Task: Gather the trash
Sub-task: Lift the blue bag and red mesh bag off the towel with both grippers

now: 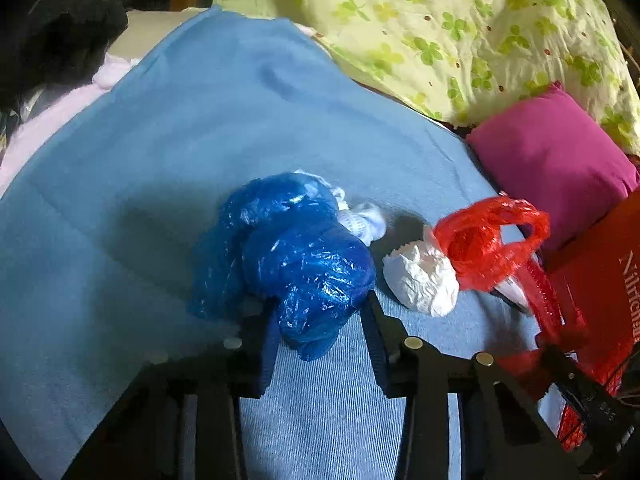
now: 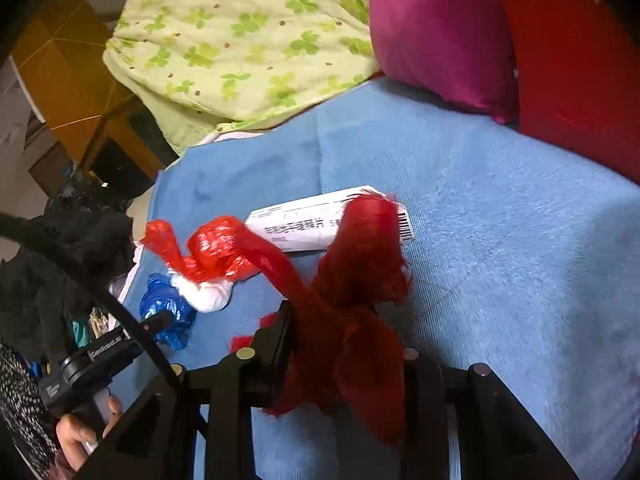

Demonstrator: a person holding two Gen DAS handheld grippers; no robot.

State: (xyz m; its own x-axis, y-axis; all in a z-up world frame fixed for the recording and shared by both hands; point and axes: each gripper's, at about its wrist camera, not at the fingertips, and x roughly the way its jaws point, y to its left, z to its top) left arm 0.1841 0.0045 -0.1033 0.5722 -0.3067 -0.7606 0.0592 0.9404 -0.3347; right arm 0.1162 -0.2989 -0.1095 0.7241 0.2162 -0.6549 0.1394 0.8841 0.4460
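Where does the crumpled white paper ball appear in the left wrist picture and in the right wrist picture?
Left wrist view: the crumpled white paper ball lies right of centre, between the blue plastic bag and the red plastic bag.
Right wrist view: the ball is small at lower left, under the red plastic bag, beside the blue bag.
Shared landmark: the magenta cushion at the far edge of the blue cloth.

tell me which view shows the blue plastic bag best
The left wrist view: the blue plastic bag fills the middle, crumpled on the blue cloth. The right wrist view shows only a small part of it at the left, behind the left hand-held gripper.
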